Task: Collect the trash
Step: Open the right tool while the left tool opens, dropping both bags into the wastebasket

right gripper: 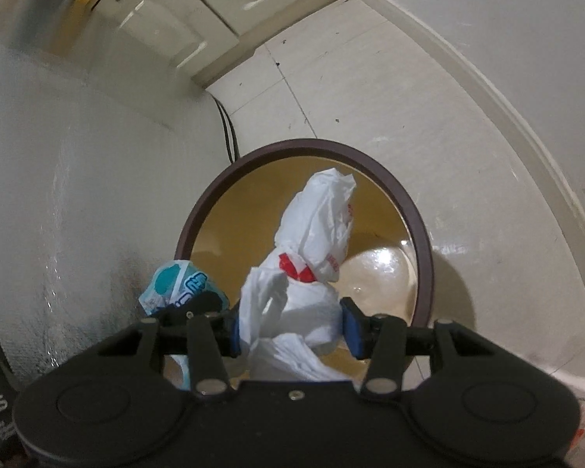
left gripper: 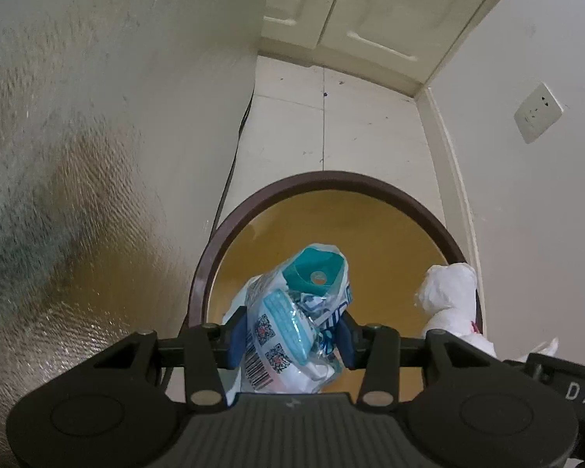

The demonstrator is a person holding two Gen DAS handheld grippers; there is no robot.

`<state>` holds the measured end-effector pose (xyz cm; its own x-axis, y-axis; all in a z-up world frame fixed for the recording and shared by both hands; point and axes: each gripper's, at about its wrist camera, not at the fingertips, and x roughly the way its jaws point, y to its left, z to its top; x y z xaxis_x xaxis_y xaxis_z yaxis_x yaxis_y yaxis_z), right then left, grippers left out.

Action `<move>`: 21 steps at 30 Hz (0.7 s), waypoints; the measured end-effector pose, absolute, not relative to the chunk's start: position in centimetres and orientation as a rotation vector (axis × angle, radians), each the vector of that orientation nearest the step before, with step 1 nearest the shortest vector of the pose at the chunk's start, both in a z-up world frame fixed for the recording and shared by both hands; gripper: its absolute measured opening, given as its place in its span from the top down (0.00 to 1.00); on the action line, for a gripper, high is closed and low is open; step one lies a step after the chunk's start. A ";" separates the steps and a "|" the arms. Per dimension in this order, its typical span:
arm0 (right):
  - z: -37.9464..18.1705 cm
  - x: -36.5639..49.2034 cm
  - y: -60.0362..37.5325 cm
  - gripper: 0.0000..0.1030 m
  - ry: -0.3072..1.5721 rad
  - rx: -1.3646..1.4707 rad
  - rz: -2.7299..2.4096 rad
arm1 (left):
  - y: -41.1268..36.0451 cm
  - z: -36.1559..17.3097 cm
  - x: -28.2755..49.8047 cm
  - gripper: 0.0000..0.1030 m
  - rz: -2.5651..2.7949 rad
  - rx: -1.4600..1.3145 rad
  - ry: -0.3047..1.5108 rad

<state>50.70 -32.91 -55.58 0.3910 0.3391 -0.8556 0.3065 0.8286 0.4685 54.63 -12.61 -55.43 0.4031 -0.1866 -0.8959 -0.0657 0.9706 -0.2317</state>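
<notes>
Trash is hanging over the bin (left gripper: 374,191) below both grippers: left gripper (left gripper: 290,337) clamping wrapper (left gripper: 292,312), right gripper (right gripper: 292,325) pinching bag (right gripper: 316,234).

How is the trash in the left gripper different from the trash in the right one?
The teal packet is printed wrapper with barcode and QR codes; the white bag is plain crumpled plastic with red marks. The bag looks bulkier. Both are clamped between jaws over the brown-rimmed bin.

The left gripper (left gripper: 290,337) clamps a crumpled teal-and-white wrapper (left gripper: 292,312) over the open mouth of a brown-rimmed bin (left gripper: 253,202). A white plastic bag (left gripper: 450,292) hangs just beside it, on the right.
</notes>
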 end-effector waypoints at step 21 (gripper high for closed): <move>-53.8 50.3 -35.1 0.35 1.176 0.547 0.039 | -14.9 -56.0 54.9 0.17 -0.041 -0.072 1.221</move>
